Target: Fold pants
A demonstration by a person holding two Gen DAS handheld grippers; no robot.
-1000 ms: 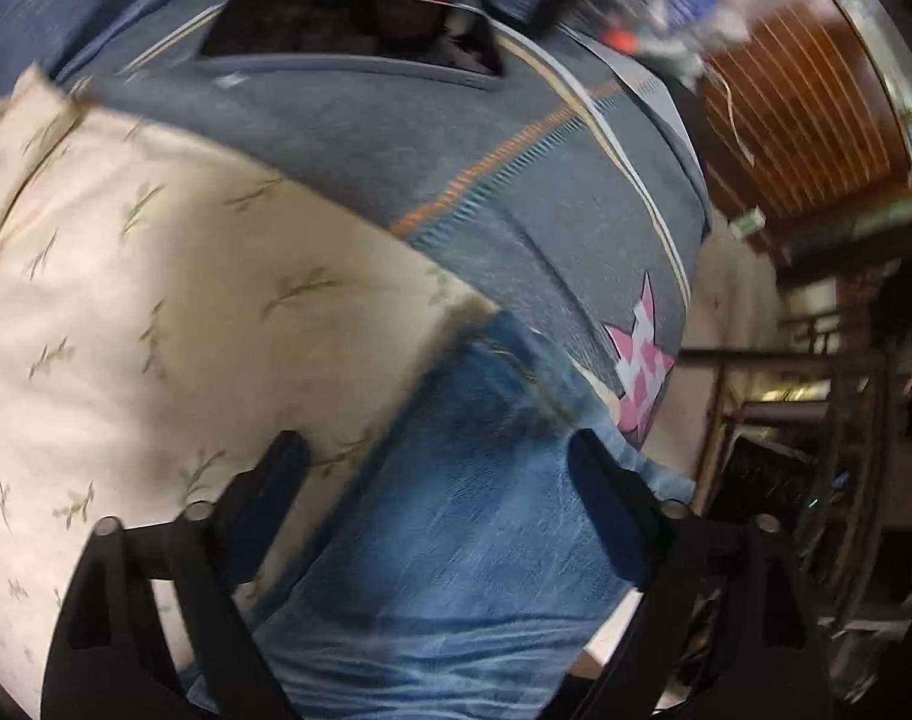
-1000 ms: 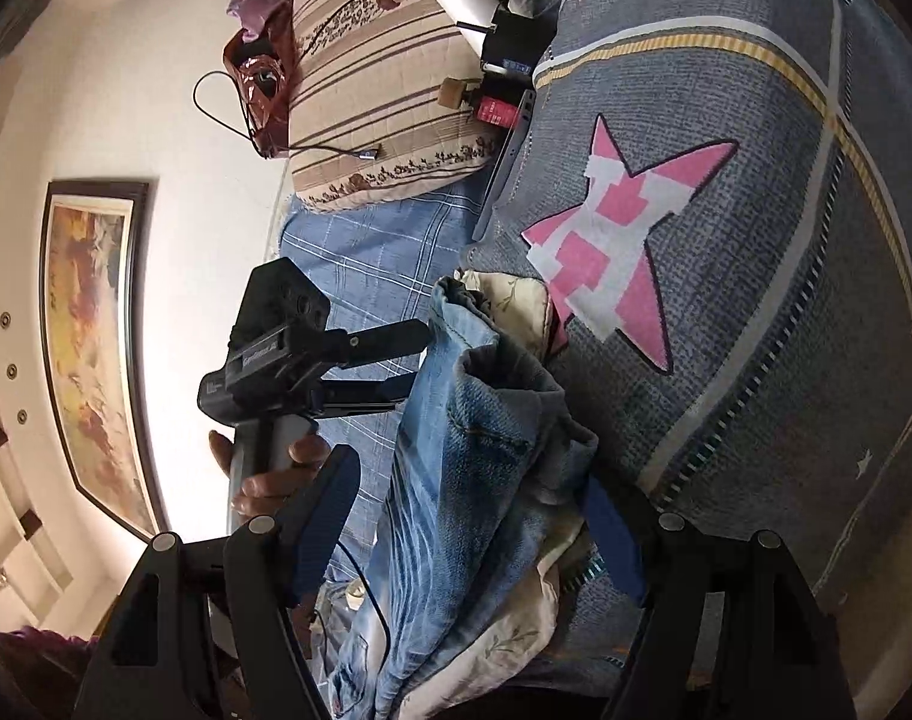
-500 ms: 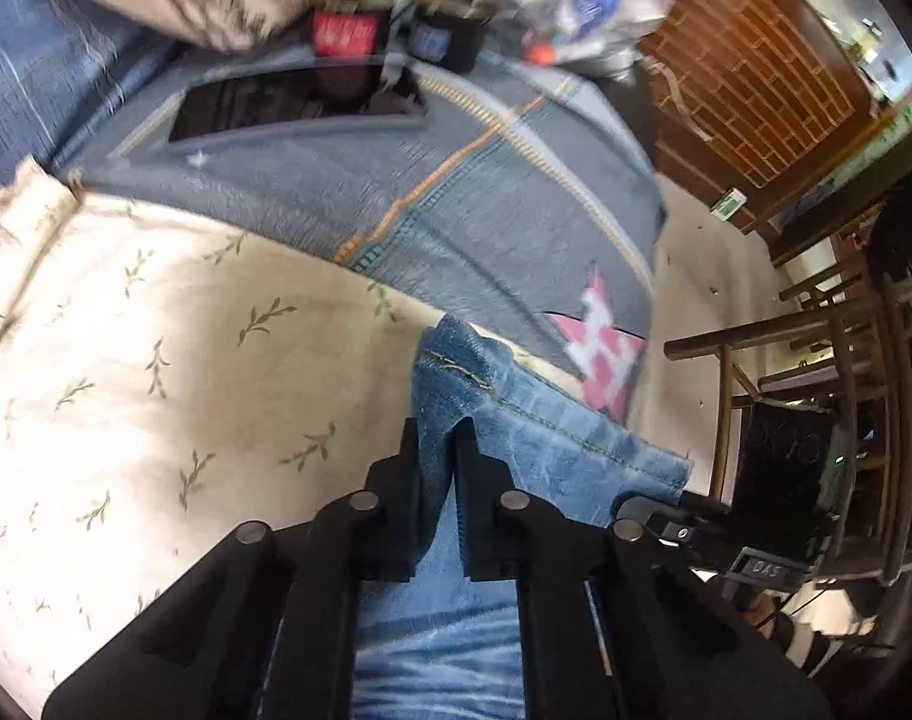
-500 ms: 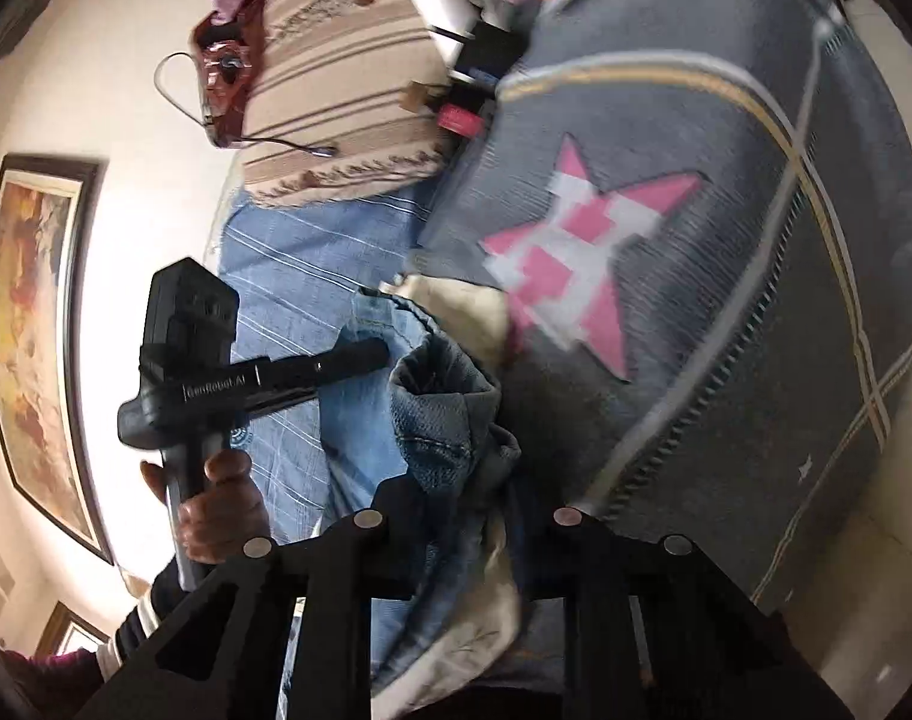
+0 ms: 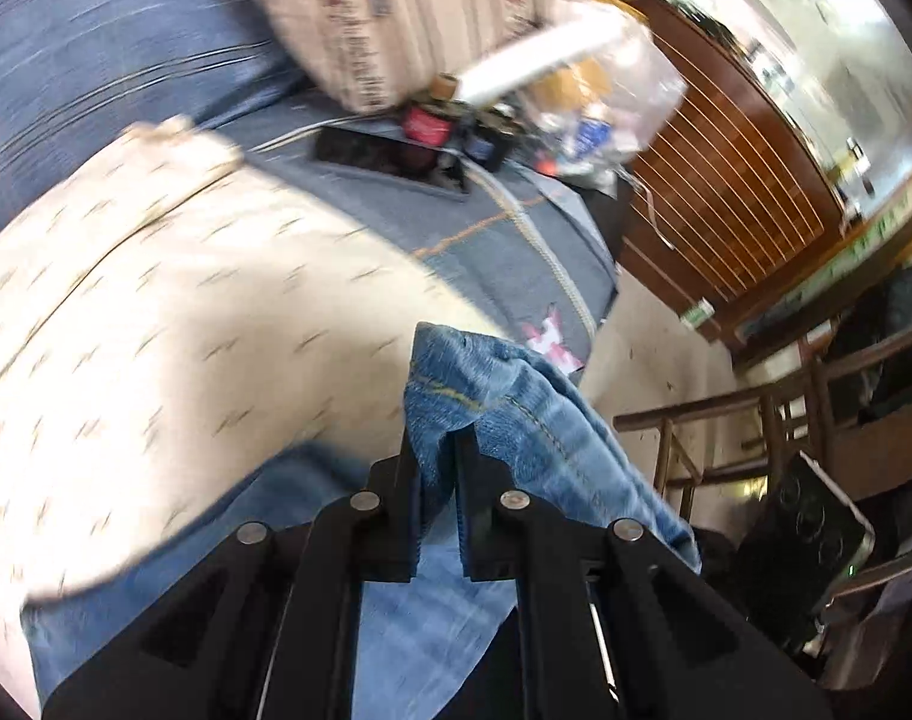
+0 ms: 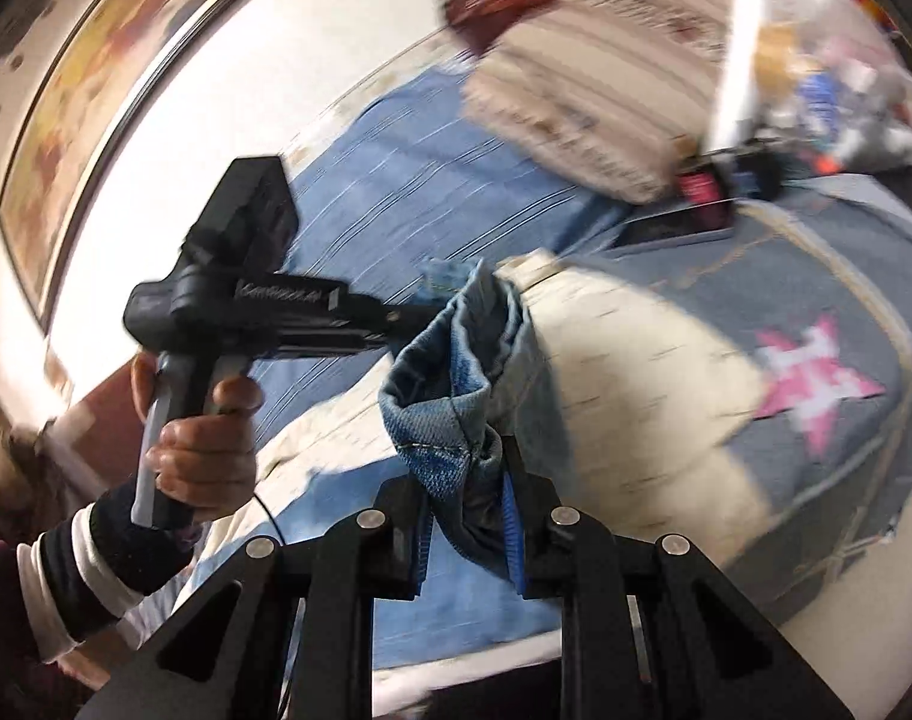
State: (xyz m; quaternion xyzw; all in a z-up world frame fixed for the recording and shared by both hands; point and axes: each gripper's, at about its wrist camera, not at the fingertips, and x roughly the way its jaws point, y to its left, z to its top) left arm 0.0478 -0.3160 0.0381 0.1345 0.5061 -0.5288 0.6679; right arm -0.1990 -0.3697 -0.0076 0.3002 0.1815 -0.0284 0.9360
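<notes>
Above cream sheet (image 5: 156, 330): both claws (image 5: 437, 450) (image 6: 468, 480) pinching jeans (image 5: 516, 408).

The small things (image 5: 456, 132) heaped at twelve o'clock by the striped pillow (image 5: 408, 6) are too blurred to be told apart, and the painting (image 6: 96, 96) at ten o'clock is smeared and cut off.

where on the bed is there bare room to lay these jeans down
The cream leaf-print cloth is the widest bare patch, bordered by the jeans held in the left tool and right tool, and by the grey star blanket. Around the pink star is also bare. It is crowded near the striped pillow, among small items.
</notes>
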